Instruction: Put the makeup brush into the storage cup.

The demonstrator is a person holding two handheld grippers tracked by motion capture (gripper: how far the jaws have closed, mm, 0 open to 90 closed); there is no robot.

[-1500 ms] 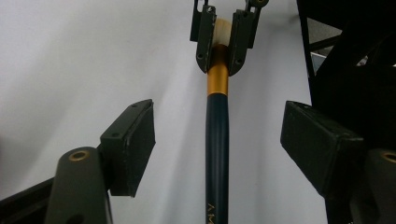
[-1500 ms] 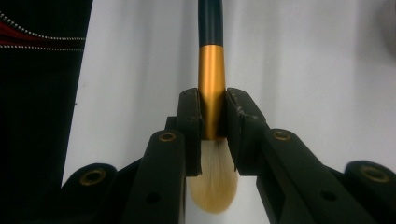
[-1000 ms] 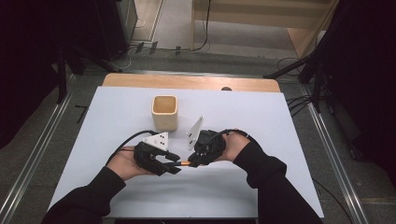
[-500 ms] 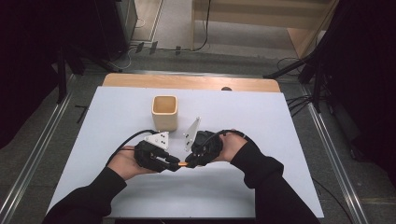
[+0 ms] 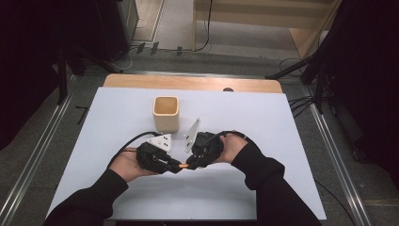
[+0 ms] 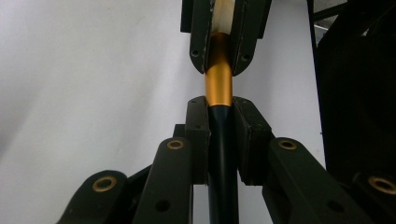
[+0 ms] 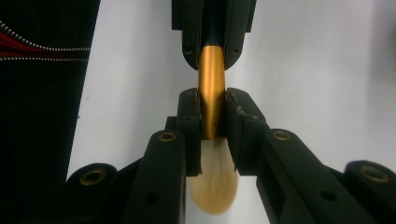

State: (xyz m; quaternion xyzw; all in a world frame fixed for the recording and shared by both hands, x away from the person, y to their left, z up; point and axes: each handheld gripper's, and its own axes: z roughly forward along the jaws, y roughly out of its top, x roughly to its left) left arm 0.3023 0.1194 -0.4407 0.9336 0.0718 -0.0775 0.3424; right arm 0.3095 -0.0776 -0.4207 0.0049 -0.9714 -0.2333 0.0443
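- The brush [image 5: 183, 166] hangs just above the near middle of the table [image 5: 282, 122].
- The left gripper [image 5: 175, 166] pinches its dark handle; its jaws have just closed.
- The right gripper [image 5: 190, 165] pinches its gold neck.
- A cup [image 5: 166, 113] stands farther off, out of the way.
- No writing can be read.

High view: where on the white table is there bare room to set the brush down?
Bare: the table right of the wooden cup, its left strip, and the near edge between the sleeves. Crowded: the middle, where left gripper and right gripper both clamp the brush.
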